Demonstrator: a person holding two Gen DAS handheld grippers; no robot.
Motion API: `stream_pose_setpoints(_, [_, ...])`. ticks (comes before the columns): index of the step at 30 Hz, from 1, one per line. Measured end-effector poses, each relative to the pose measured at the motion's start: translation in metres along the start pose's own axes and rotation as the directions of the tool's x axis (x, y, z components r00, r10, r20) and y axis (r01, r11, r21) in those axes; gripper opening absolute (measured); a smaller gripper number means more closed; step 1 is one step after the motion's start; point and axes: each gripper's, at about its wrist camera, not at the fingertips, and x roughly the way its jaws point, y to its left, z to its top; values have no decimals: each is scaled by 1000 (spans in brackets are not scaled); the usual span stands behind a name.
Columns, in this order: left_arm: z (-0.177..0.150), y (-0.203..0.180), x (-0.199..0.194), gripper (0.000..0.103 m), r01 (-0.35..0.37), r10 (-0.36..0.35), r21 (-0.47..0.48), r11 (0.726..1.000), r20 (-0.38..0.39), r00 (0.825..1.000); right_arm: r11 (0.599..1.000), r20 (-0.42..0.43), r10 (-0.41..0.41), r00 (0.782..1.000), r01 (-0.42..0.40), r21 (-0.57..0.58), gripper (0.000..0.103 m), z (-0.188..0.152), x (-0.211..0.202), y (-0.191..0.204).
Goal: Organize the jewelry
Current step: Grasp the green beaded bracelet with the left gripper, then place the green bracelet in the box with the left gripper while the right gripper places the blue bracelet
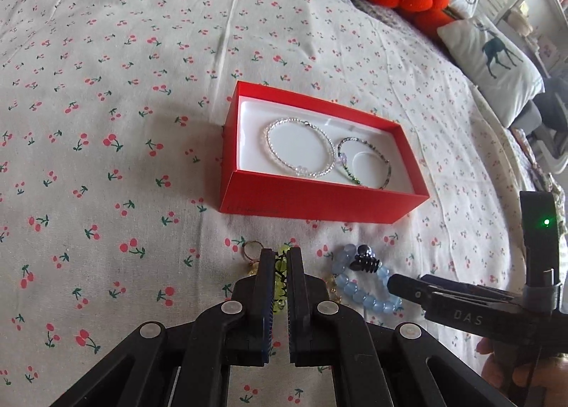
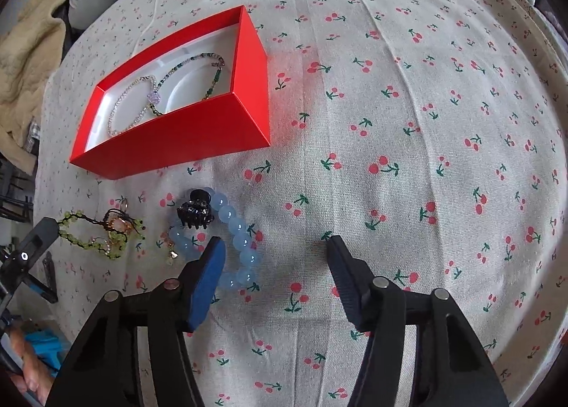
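The bedspread (image 2: 390, 123) is woven cloth, matt and slightly coarse, printed with small cherries. The box (image 1: 319, 202) looks like smooth red card with a faint sheen, lined in plain white. In it lies a bracelet (image 1: 300, 147) of clear, glittering beads. On the cloth, the blue bracelet (image 2: 238, 240) has glossy, translucent beads like glass or plastic, and the hair clip (image 2: 195, 211) is shiny black plastic. The left claw (image 1: 280, 258) is matt black plastic with dull metal rivets; the right claw (image 2: 275, 252) has blue ribbed pads (image 2: 209, 282).

Left gripper (image 1: 280, 258) clamped on yellow-green bead bracelet (image 1: 280, 265); red box (image 1: 319, 199) beyond holding two bracelets; blue bead bracelet (image 1: 369, 295) alongside.
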Motion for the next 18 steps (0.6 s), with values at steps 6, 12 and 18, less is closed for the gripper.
stream_pose_setpoints(6, [0, -1, -2, 0, -1, 1, 5, 1000, 11, 1000, 990, 12, -79, 997, 79, -117, 34, -3, 7, 22])
stream_pose_setpoints(12, [0, -1, -3, 0, 9, -9, -1, 1000, 15, 1000, 982, 37, -82, 996, 87, -166, 12, -4, 3, 33])
stream_pose_setpoints(18, [2, -5, -14, 0, 23, -23, 5, 1000, 37, 999, 985, 124, 0, 992, 22, -172, 12, -4, -33, 37])
